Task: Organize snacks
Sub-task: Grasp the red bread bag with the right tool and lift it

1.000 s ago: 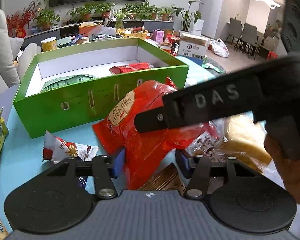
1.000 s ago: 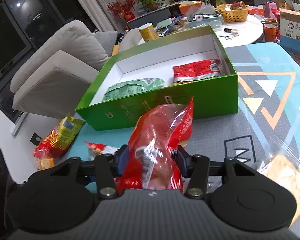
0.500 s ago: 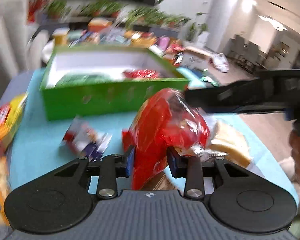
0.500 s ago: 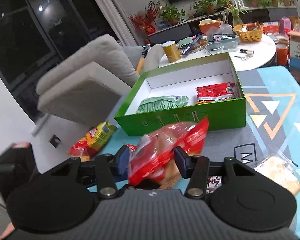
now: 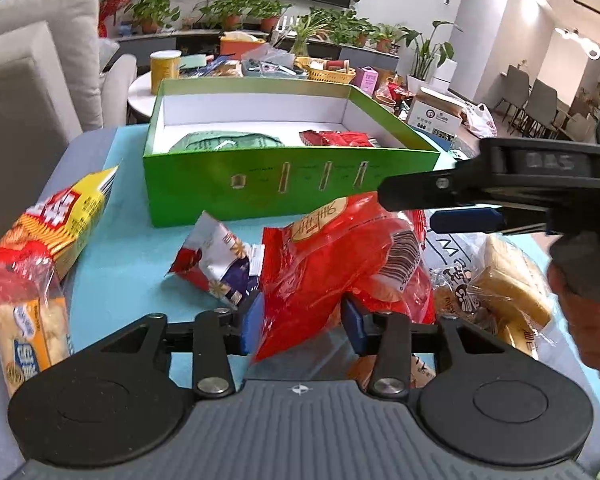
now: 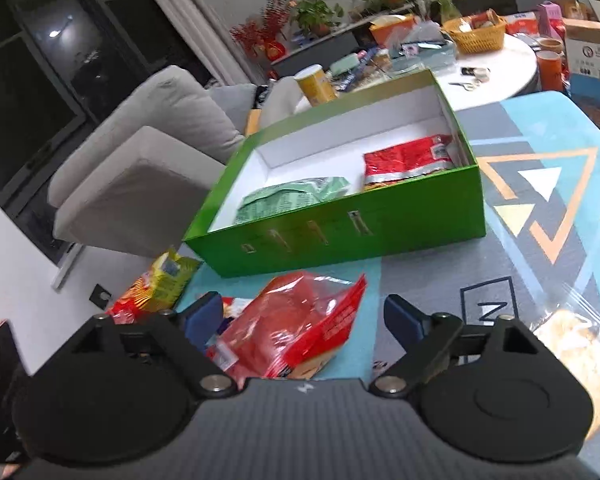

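My left gripper (image 5: 302, 328) is shut on the lower end of a red snack bag (image 5: 340, 264) and holds it in front of the green box (image 5: 260, 196). The same red bag (image 6: 296, 328) lies between the spread fingers of my right gripper (image 6: 304, 320), which is open and above it. The right gripper also shows in the left wrist view (image 5: 460, 204), over the bag. The green box (image 6: 380, 232) holds a green packet (image 6: 292, 200) and a red packet (image 6: 408, 160).
A white and red packet (image 5: 216, 260) lies left of the red bag. A yellow and red bag (image 5: 56, 224) and a biscuit pack (image 5: 28, 320) lie at the left edge. A clear bag of cakes (image 5: 508, 280) lies right. A sofa (image 6: 148, 152) stands beyond the table.
My right gripper has opened and let go of the red bag and risen above it. My left gripper has closed on the bag and pulled back from the box.
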Available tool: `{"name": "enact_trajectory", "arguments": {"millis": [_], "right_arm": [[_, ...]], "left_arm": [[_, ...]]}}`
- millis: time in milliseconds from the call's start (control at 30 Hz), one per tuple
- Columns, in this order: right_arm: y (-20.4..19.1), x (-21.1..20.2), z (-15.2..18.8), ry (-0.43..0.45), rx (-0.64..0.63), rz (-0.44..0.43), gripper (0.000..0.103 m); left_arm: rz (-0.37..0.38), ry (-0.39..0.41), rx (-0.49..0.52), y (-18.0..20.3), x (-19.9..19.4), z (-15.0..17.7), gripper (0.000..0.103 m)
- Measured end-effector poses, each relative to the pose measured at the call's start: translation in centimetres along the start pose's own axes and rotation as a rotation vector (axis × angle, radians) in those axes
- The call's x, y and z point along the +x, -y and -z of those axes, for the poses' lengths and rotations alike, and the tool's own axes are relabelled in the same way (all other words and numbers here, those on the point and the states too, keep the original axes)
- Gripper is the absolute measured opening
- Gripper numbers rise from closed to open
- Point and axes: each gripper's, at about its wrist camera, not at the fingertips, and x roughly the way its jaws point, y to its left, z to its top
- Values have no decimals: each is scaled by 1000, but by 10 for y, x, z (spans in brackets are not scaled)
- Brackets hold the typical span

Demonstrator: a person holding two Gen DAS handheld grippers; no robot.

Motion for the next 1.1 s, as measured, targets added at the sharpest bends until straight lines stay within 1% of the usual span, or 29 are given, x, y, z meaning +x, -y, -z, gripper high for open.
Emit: {"name": "enact_trajectory", "arguments": {"millis": [33, 100, 167, 233, 333, 400, 433, 500, 533, 633, 700, 733, 833, 933, 967, 1033, 1100], "right_arm": [[-1, 4, -3, -6, -10, 7, 62], [-1, 7, -6, -9, -24, 13, 62], [-3, 15, -11, -11, -32, 20, 62], [-4, 23, -15, 2, -28, 33, 62], [-6, 32, -17, 17, -33, 77, 62], [-7, 38, -12, -41, -59, 92, 61], [-6, 37, -9, -59, -53, 94, 61], [-4, 28, -2, -73, -60, 121, 56], [-3, 22, 3, -79, -63, 122, 55], [-2, 5, 15, -92, -56, 138, 54], [-1, -4, 21, -93, -33, 154, 54], [0, -8, 23, -89, -8, 147, 54], [0, -19, 28, -91, 62, 99, 55], [-12, -25, 32, -97, 28, 86, 56], [-15, -27, 34, -107, 11, 79, 59], [-16, -29, 35, -133, 13, 58, 60], [-13, -27, 35, -157, 30, 35, 60]], "left_arm": [[13, -2, -14, -2, -2, 1, 45], [36, -9, -22, -3, -9, 5, 53], [55, -22, -13, -2, -14, 9, 57], [73, -45, -13, 0, -16, 12, 57], [95, -69, -34, 1, -14, 15, 57], [99, -66, -34, 2, -14, 16, 57], [95, -62, -34, 3, -15, 16, 57], [81, -61, -37, 1, -17, 17, 57], [77, -62, -45, -1, -17, 17, 57], [88, -75, -96, -10, -21, 17, 57], [69, -57, -127, -17, -26, 18, 57], [52, -44, -135, -19, -29, 17, 57], [24, -40, -168, -24, -30, 15, 57], [5, -46, -177, -26, -30, 11, 57], [-2, -49, -185, -27, -30, 10, 57], [-13, -53, -198, -29, -33, 11, 58], [-15, -37, -215, -33, -41, 13, 58]]}}
